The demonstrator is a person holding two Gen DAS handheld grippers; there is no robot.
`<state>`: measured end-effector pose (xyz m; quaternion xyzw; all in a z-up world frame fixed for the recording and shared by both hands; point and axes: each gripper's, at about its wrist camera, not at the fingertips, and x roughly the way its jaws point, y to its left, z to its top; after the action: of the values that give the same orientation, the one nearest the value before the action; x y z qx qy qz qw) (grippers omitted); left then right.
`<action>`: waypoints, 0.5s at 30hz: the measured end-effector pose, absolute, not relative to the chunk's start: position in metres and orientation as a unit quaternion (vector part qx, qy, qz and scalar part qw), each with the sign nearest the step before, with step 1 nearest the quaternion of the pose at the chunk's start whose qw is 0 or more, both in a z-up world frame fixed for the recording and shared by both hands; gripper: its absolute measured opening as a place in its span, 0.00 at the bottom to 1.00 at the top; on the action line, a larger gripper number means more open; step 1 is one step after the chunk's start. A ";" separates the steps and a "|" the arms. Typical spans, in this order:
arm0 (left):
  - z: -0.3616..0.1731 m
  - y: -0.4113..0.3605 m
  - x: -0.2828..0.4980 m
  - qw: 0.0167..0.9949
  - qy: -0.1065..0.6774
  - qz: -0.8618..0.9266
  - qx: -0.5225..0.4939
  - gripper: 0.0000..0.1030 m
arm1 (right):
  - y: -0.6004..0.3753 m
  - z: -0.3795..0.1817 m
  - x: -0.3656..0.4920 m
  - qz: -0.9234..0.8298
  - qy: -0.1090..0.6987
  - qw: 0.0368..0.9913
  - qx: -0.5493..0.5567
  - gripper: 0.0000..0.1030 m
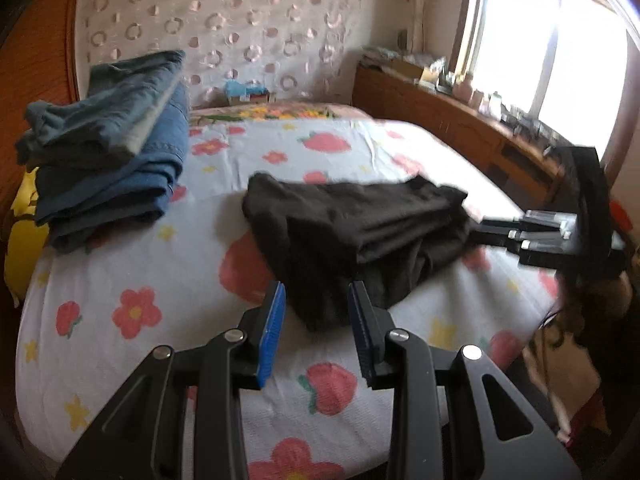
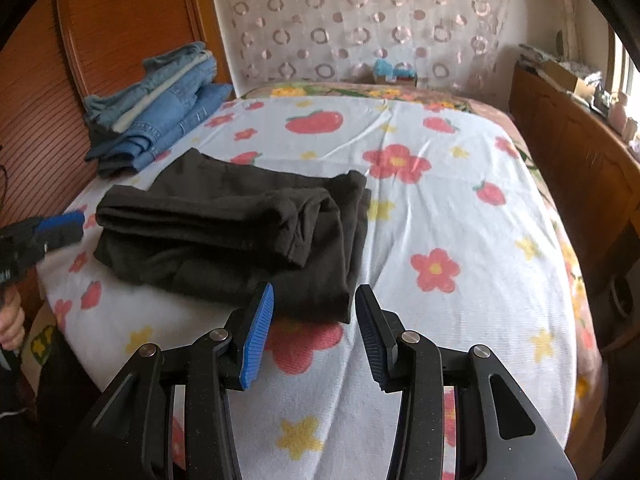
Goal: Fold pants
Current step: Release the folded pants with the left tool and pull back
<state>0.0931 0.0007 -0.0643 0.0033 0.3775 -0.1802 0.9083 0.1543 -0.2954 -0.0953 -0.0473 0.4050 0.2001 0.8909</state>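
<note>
While the left wrist view looks across the bed, the left gripper (image 1: 316, 300) sits at the bottom centre of the frame with its two blue-padded fingers spread apart and nothing between them. Just beyond its tips, in the middle of the frame, the black pants (image 1: 352, 232) lie folded in layers on the flowered bedsheet (image 1: 160, 264). At the right edge of the frame the right gripper (image 1: 504, 228) points toward the pants from the side, its tips just beside the cloth; from this angle I cannot tell if they touch it. In the upper left of the frame a stack of folded jeans (image 1: 112, 140) rests on the sheet, well apart from the pants.

In the right wrist view, the right gripper (image 2: 314, 308) is at the bottom centre, fingers spread wide, holding nothing. The black pants (image 2: 240, 232) lie left of centre, with the near edge just past the left fingertip. At the left edge of the frame the left gripper (image 2: 60, 226) appears, blurred, close beside the pants. The jeans (image 2: 160, 108) are stacked in the upper left of the frame, near the wooden panel (image 2: 100, 40).
</note>
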 end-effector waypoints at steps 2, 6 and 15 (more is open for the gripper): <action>-0.069 -0.003 0.097 0.904 0.389 -0.178 0.008 0.30 | -0.296 -0.096 0.155 0.194 0.404 0.893 -0.047 0.41; -0.072 -0.009 0.104 0.902 0.392 -0.177 0.017 0.30 | -0.292 -0.091 0.155 0.197 0.396 0.895 -0.058 0.41; -0.065 -0.011 0.146 0.913 0.384 -0.137 0.023 0.30 | -0.280 -0.083 0.163 0.202 0.396 0.892 -0.081 0.42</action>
<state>0.1456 -0.0112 -0.0646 0.0235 0.3839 -0.1371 0.9129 0.1632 -0.2803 -0.0835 -0.0810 0.3955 0.2024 0.8922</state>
